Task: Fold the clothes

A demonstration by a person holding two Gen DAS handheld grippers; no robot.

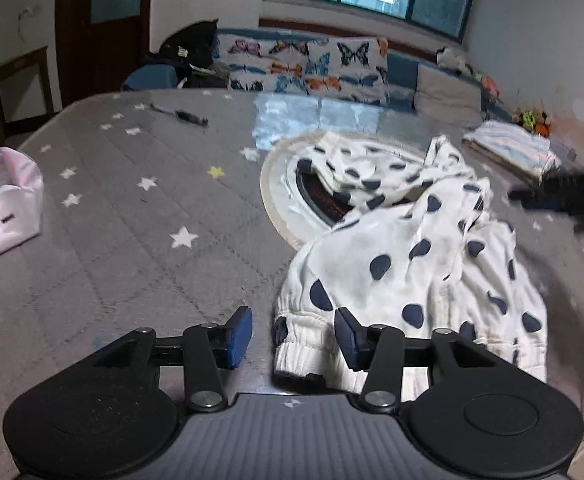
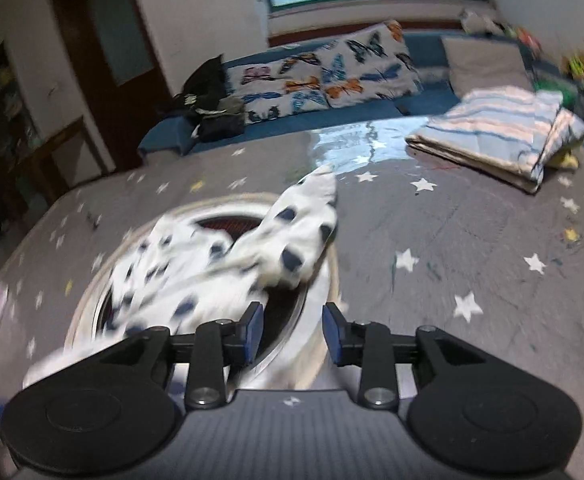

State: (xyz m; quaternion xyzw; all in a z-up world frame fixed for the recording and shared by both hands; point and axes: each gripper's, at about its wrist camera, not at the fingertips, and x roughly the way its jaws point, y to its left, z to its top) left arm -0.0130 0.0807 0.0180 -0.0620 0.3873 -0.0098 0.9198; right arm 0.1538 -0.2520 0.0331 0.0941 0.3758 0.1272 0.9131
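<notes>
One garment in work — a white spotted garment (image 1: 404, 264) lying crumpled on the grey star-print table (image 1: 123, 216), partly over a round heater (image 1: 292, 196). Left view: left gripper (image 1: 294, 338) has jaws spread, the ribbed cuff between them but not pinched. A folded striped cloth (image 1: 508, 150) sits at the far edge, judged done. Right view: right gripper (image 2: 292, 334) has jaws apart, empty, the garment just ahead. Folding appears barely begun. No legible writing; a pink bag (image 1: 5, 208) carries a small unreadable tag.

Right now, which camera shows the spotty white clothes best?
The left wrist view: the spotty white garment is sharp, with its elastic cuff showing. The right wrist view shows it blurred and partly hidden.
</notes>
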